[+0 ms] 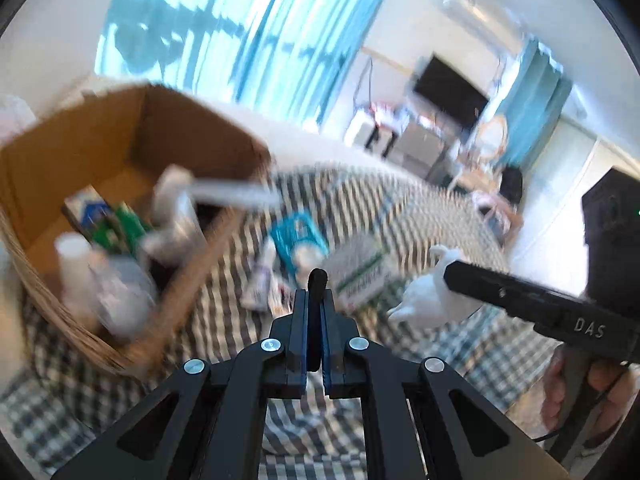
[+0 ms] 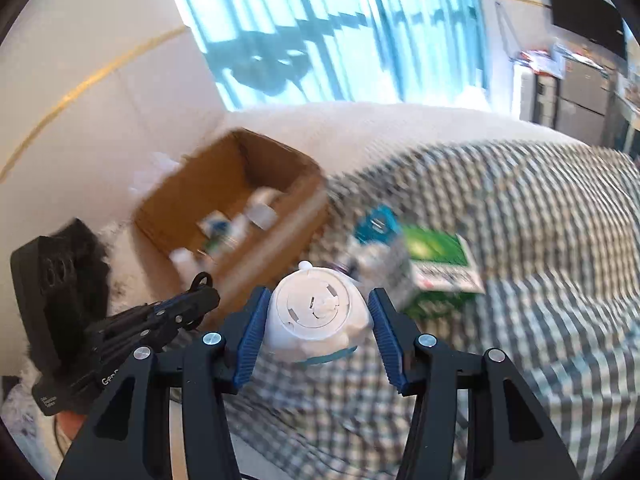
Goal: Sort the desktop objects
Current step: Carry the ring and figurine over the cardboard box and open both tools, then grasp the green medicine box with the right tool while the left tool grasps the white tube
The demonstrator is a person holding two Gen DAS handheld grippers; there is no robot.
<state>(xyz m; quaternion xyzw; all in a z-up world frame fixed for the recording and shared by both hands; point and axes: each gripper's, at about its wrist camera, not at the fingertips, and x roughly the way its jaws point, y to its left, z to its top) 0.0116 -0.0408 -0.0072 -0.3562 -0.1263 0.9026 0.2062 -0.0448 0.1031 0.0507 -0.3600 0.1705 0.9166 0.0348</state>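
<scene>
- Left wrist view: the left gripper (image 1: 315, 292) has its jaws pressed together on a thin black loop-ended item (image 1: 318, 280) that sticks up past the fingertips; what it is cannot be told.
- Same view: a cardboard box (image 1: 120, 128) stands at left on the checked cloth (image 1: 420, 216). It holds a white bottle (image 1: 76, 264), a green-and-blue packet (image 1: 108, 220) and other blurred items.
- Same view: on the cloth, right of the box, lie a teal packet (image 1: 296, 236), a small tube (image 1: 260, 276) and a green-and-white carton (image 1: 360, 272), all near one another.
- Same view: the right gripper (image 1: 452, 276) enters from the right with a white round object (image 1: 428, 300) at its tip; a hand (image 1: 576, 392) holds its handle.
- Right wrist view: the right gripper (image 2: 316, 312) clasps the white round object (image 2: 316, 312) between its blue pads (image 2: 252, 332), held clear above the checked cloth (image 2: 520, 240).
- Same view: the left gripper (image 2: 208, 296) shows at lower left, fingers closed, the black loop (image 2: 202, 279) at its tip.
- Same view: the cardboard box (image 2: 260, 168) stands beyond, and the green-and-white carton (image 2: 440, 264) and teal packet (image 2: 378, 224) lie on the cloth to its right.
</scene>
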